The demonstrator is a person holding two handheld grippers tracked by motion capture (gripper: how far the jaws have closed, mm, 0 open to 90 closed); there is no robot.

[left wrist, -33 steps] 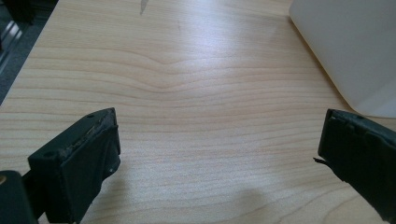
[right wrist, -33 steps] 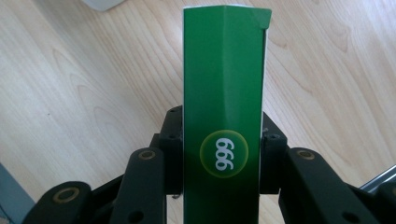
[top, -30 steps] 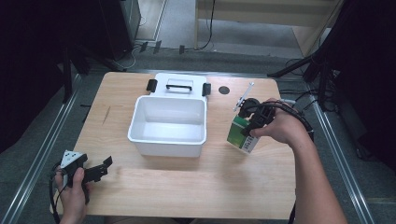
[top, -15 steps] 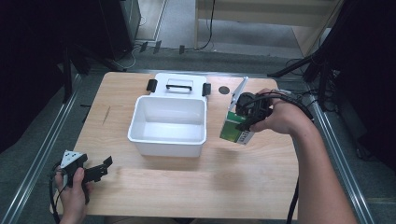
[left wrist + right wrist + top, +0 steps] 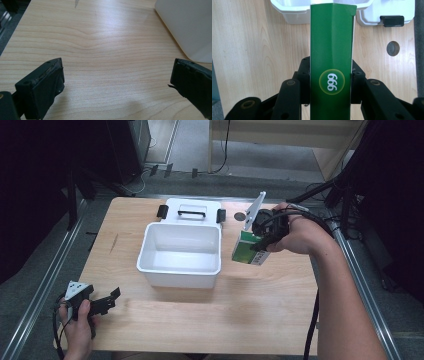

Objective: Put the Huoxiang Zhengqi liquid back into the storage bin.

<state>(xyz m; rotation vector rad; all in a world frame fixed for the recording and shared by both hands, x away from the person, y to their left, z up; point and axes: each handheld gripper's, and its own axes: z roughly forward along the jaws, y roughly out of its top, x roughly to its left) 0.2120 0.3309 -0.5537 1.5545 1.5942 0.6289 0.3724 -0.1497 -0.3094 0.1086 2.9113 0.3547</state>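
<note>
High view: wooden table (image 5: 200, 320) with white open bin (image 5: 181, 254) near centre, its white lid (image 5: 192, 212) lying flat just behind, touching the bin's far edge, black handle and two black side latches on top. Right of the lid, small round dark hole (image 5: 240, 216) in the tabletop. Right hand (image 5: 300, 236) coming in from the right side, holding right gripper (image 5: 265, 236), jaws clamped on green carton (image 5: 250, 251). Carton off the table surface, tilted, just beside the bin's right wall, outside it; white flap of the carton sticking up behind the gripper. Left hand (image 5: 77, 325) at near-left corner of table, holding left gripper (image 5: 107, 301), grey three-cornered plate on top, well apart from the bin. Right gripper view: green carton (image 5: 331, 62) squeezed between both black jaws, round yellow-green "999" logo on the facing side, bin (image 5: 297, 10) and lid (image 5: 387, 12) beyond it, one black latch visible, hole (image 5: 393, 48) to the right. Left gripper view: jaws spread wide, nothing between them, bare wood grain of table (image 5: 100, 50) below, rounded corner of bin (image 5: 190, 27) at upper right, not touching either jaw.
</note>
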